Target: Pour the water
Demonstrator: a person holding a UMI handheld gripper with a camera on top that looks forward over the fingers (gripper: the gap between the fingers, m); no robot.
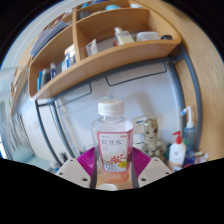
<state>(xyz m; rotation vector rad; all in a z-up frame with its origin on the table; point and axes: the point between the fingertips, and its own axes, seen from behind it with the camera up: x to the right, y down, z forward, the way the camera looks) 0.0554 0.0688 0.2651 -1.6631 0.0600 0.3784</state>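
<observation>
A clear plastic bottle (112,140) with a white cap and a white-and-red label with blue characters stands upright between my gripper's (112,162) fingers, held up well above the counter. The magenta pads (86,159) press against its lower sides on both flanks. The bottle's base is hidden below, between the fingers. It fills the space just ahead of the camera. No cup or other vessel shows.
A wooden wall shelf (110,55) with several containers and books hangs above and behind. A faucet (148,130) and a pump soap bottle (177,150) stand to the right behind the bottle. A white tiled wall is behind.
</observation>
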